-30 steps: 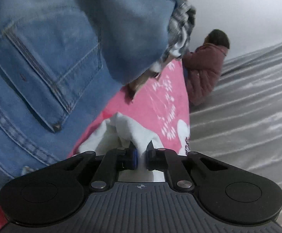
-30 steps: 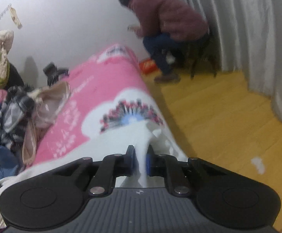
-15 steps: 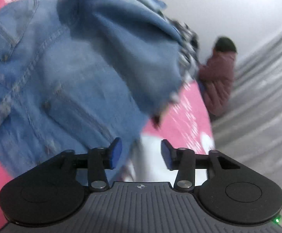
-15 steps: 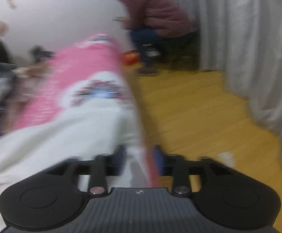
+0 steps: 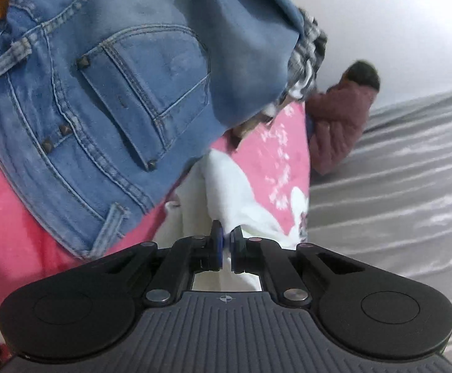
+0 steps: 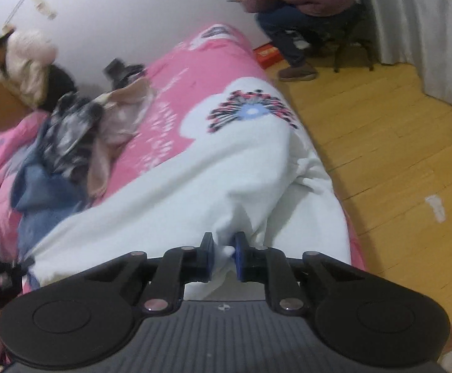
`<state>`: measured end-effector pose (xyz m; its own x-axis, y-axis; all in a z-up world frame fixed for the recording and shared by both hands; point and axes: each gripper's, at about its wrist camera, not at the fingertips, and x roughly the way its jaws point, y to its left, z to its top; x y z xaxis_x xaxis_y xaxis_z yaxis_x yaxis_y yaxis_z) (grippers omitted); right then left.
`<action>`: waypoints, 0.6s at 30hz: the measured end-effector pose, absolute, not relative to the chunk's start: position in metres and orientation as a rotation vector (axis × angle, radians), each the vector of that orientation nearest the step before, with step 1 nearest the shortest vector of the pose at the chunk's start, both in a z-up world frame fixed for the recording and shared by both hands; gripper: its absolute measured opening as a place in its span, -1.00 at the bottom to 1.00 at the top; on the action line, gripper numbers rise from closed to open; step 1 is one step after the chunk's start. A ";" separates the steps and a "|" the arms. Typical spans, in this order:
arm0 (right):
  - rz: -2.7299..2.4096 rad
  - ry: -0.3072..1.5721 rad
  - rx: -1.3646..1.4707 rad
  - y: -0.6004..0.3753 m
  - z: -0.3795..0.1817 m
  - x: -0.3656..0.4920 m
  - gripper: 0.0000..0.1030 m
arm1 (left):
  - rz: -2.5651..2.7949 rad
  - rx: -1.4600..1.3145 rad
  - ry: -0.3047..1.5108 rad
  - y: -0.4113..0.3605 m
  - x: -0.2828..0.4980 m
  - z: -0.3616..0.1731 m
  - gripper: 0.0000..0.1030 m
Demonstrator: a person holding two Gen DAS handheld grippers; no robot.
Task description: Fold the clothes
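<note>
Both grippers re-grip after opening: left gripper [image 5: 225, 241] clamps the white garment [image 6: 195, 180], right gripper [image 6: 223, 250] closes on it. Soft and limp on the pink bed [image 6: 176, 93]; take its edges. Jeans [image 5: 101, 93] lie beyond.

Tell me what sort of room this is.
Most likely a bedroom at home: a bed with a pink printed bedspread strewn with clothes such as jeans, a wooden floor and long grey curtains.
</note>
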<state>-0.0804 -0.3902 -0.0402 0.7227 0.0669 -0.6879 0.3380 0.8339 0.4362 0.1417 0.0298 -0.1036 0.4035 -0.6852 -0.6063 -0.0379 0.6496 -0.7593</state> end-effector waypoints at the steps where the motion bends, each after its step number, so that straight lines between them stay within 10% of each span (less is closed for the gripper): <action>1: -0.163 0.776 0.535 -0.388 -0.041 -0.080 -0.70 | -0.431 -0.730 1.121 0.029 0.145 -0.114 -0.89; 7: -0.224 0.842 0.534 -0.402 -0.066 -0.084 -0.70 | -0.371 -0.894 1.216 0.056 0.141 -0.149 -0.54; 9: -0.269 0.868 0.472 -0.395 -0.057 -0.091 -0.15 | -0.336 -0.761 1.142 0.055 0.132 -0.121 -0.62; 14: -0.331 0.844 0.434 -0.391 -0.027 -0.101 -0.04 | -0.485 -0.392 0.866 0.015 0.142 -0.059 -0.49; 18: -0.309 0.671 0.351 -0.394 -0.011 -0.053 0.33 | -0.705 -0.212 0.752 -0.031 0.174 -0.063 -0.01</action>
